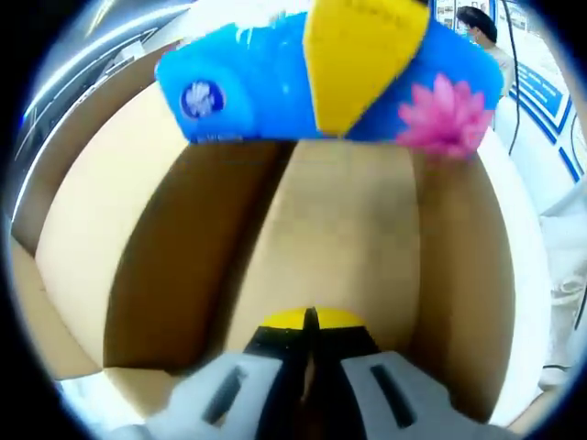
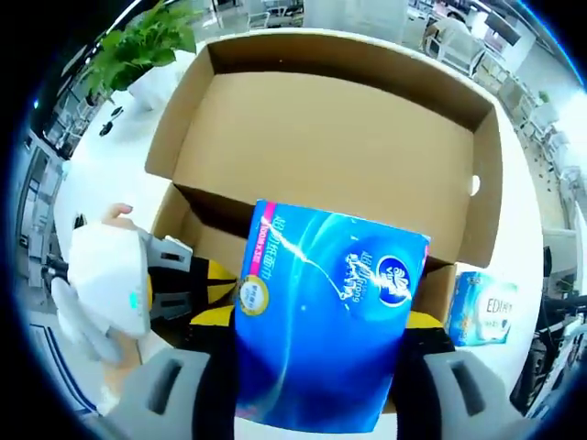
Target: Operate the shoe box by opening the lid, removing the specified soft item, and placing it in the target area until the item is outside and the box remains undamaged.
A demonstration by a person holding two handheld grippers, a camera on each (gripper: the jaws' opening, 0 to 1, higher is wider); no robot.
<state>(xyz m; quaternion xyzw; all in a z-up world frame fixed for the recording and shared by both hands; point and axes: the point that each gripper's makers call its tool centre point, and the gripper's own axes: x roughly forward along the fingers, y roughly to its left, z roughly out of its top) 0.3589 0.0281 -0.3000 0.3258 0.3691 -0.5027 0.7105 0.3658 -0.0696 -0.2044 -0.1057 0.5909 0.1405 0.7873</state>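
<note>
Right claw (image 2: 316, 367) grips the blue tissue pack (image 2: 326, 316) between its jaws, held above the open shoe box (image 2: 339, 137), lid flap folded back beyond. Left claw (image 1: 307, 335) jaws closed together, empty, low inside the box (image 1: 348, 238), the pack (image 1: 330, 78) ahead above it. Second tissue pack (image 2: 481, 307) sits right of the right claw on the white counter (image 2: 110, 174); plant (image 2: 142, 41) far left.

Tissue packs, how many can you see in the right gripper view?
2: a big blue tissue pack held between the right gripper's jaws, and a smaller pack right of the open shoe box. More may be hidden.
</note>
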